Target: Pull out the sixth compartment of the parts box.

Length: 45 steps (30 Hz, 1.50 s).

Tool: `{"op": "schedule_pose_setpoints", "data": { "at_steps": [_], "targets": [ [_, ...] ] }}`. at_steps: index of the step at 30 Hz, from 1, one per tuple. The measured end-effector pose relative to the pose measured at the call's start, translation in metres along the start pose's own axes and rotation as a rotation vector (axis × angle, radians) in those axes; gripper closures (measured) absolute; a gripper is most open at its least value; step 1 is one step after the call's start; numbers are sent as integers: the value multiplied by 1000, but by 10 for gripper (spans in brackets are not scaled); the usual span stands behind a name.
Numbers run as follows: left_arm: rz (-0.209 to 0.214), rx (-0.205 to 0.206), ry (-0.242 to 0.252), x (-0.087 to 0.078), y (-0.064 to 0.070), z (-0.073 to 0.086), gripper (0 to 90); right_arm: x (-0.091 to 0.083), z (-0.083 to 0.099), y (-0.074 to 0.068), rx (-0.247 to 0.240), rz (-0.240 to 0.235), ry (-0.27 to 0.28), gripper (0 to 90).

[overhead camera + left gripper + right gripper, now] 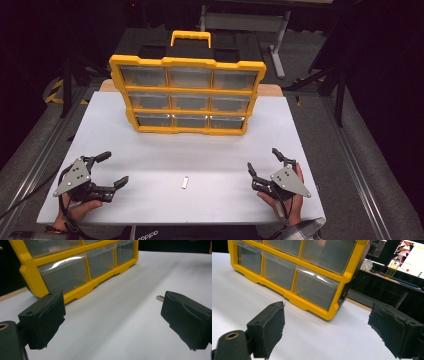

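Lying flat on the white table (150,150), near its front edge and roughly midway between the two grippers, is a small pale metal piece (185,182), short and oblong, with its long side pointing away from the person; it touches nothing else. The left gripper (116,169) rests low over the table's front-left part with its jaws spread wide and nothing between them, and the right gripper (264,163) sits at the front right, also spread wide and empty, each held by a hand at the table's near edge. Behind them, toward the far side of the table, stands a yellow organizer (187,94) with a yellow handle on top and three rows of three clear drawers. From the high view the metal piece's whole outline can be read, well apart from the organizer. The left gripper view catches just one rounded grey end of it (160,298), peeking out beside the jaw on that view's right side, with the organizer's lower drawers (65,275) off to the upper left. The right gripper view looks past its open jaws at the organizer's lower corner (332,312) and, beyond the table's edge, a lit monitor (412,257).
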<state>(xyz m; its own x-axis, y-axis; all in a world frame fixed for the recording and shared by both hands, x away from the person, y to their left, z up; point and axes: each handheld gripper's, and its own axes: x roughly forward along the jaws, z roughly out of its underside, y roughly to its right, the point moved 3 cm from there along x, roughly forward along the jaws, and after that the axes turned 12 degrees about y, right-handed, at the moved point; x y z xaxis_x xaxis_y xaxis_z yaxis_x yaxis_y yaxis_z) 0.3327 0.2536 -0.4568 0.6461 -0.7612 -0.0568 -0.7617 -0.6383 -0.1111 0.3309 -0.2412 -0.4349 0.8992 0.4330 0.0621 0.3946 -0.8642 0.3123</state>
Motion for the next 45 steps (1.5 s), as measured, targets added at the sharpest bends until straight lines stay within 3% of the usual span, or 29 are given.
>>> {"op": "schedule_pose_setpoints", "data": {
  "at_steps": [6,8,10,14,19,24,28,34,36,38,45],
  "targets": [
    [7,-5,-6,-1,0,2,66,3,-3,0,-36,5,3,140],
    [17,-4,-6,-1,0,2,66,5,-6,0,-76,36,0,141],
    [19,1,-13,-2,1,3,66,6,-7,0,-78,38,5,142],
    [19,-8,-10,-3,0,3,66,12,-16,4,-134,47,22,159],
    [32,-7,-5,-4,2,3,65,22,-27,14,-91,7,47,132],
    [35,-4,-18,-2,2,4,65,44,-39,24,-139,17,20,149],
    [39,-10,-14,-2,2,5,65,68,-56,28,-221,40,1,231],
    [50,-25,-1,-2,3,4,65,99,-69,32,-250,57,-5,295],
    [51,-15,-5,-3,4,3,65,102,-70,32,-250,51,-11,304],
    [53,-17,-4,-3,3,3,66,112,-73,29,-293,56,-17,345],
    [47,-11,-5,-4,4,4,65,132,-82,21,-362,37,-30,430]
  ]
}}
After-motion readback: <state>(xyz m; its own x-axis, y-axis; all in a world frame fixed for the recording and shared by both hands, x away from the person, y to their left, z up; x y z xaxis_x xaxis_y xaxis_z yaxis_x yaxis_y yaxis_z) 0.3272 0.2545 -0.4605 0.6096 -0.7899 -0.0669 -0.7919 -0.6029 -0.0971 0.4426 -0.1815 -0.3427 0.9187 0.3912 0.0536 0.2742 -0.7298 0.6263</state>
